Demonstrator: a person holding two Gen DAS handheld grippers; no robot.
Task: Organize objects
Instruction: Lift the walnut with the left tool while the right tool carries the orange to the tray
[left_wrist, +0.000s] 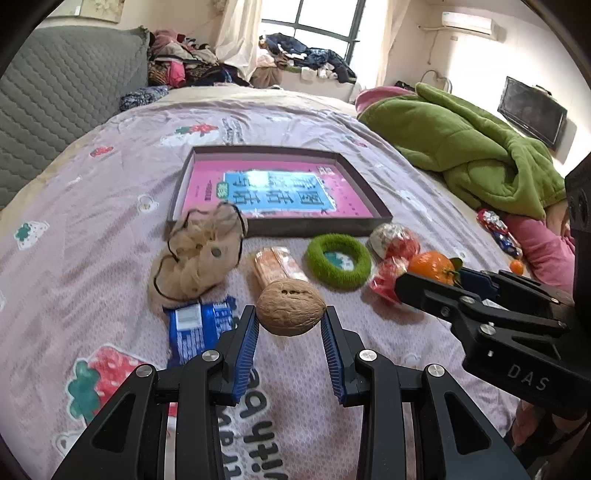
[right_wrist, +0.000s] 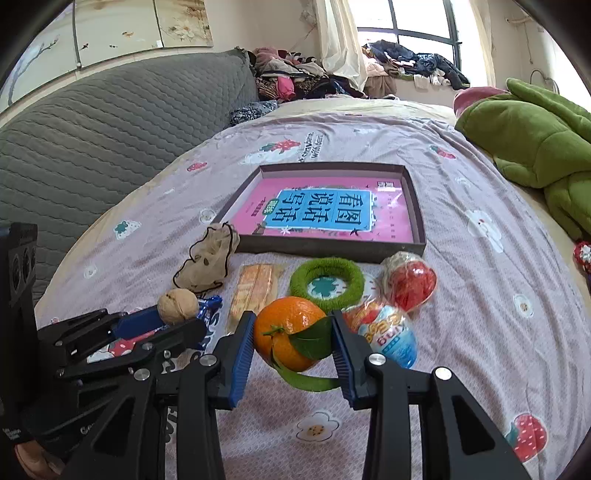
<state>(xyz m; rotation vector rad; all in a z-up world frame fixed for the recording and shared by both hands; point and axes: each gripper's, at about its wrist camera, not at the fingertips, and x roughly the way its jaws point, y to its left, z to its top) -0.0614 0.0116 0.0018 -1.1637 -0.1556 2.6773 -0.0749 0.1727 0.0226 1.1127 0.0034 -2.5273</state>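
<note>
My left gripper (left_wrist: 291, 314) is shut on a brown walnut (left_wrist: 291, 307), held off the bedspread; the same walnut (right_wrist: 178, 305) shows at the left of the right wrist view. My right gripper (right_wrist: 293, 334) is shut on an orange tangerine (right_wrist: 286, 332) with a green leaf, also lifted; the tangerine (left_wrist: 432, 266) appears at the right in the left wrist view. Beyond both lies a dark shallow box (left_wrist: 364, 225) (right_wrist: 419, 221) holding a pink and blue book (left_wrist: 273, 192) (right_wrist: 325, 210).
On the bedspread between grippers and box lie a beige drawstring pouch (left_wrist: 199, 258), an orange snack packet (left_wrist: 275, 267), a green fuzzy ring (left_wrist: 338, 260), red wrapped sweets (left_wrist: 395, 243) and a blue wrapper (left_wrist: 199, 326). A green blanket (left_wrist: 461, 147) lies at the right.
</note>
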